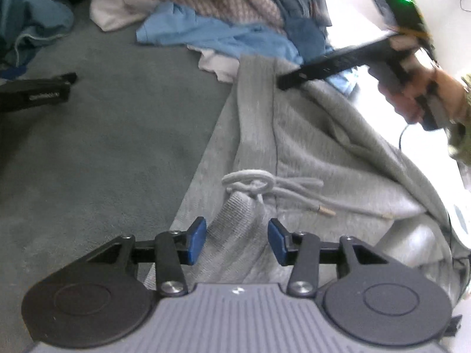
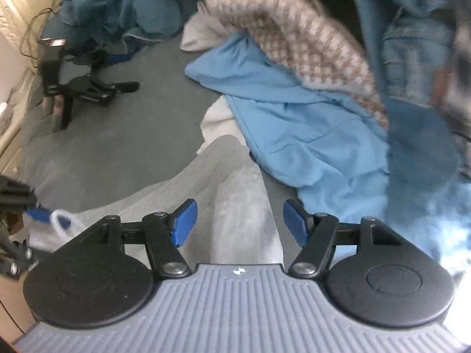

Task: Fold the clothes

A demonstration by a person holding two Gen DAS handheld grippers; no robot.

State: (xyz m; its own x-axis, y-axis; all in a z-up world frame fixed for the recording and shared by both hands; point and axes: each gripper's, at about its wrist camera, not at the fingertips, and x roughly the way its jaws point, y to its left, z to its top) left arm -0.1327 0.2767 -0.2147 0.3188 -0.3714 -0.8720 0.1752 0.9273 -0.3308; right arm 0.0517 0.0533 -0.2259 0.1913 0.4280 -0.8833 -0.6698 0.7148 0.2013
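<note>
**Risk of snagging the drawstring on the grey sweatpants**

Grey sweatpants [image 1: 309, 147] lie spread on the dark grey bed surface [image 1: 103, 147], waistband nearest the left wrist camera, knotted drawstring [image 1: 253, 184] loose on top. Pile of other clothes behind: light blue garment [image 2: 294, 117], houndstooth knit [image 2: 294, 35].

Left hand-held gripper [image 1: 237, 239]: jaws partly open, a ridge of waistband fabric between the pads, pads not pressing on it. Right hand-held gripper [image 2: 240, 223]: jaws wide, poised over a grey fabric fold, nothing held.

Likely failures:
- left jaws closing on the drawstring alone, so the cord pulls out rather than the cloth lifting;
- pinching one layer only, leaving the fold lopsided;
- right jaws catching the light blue garment just beside, dragging the pile along.
</note>
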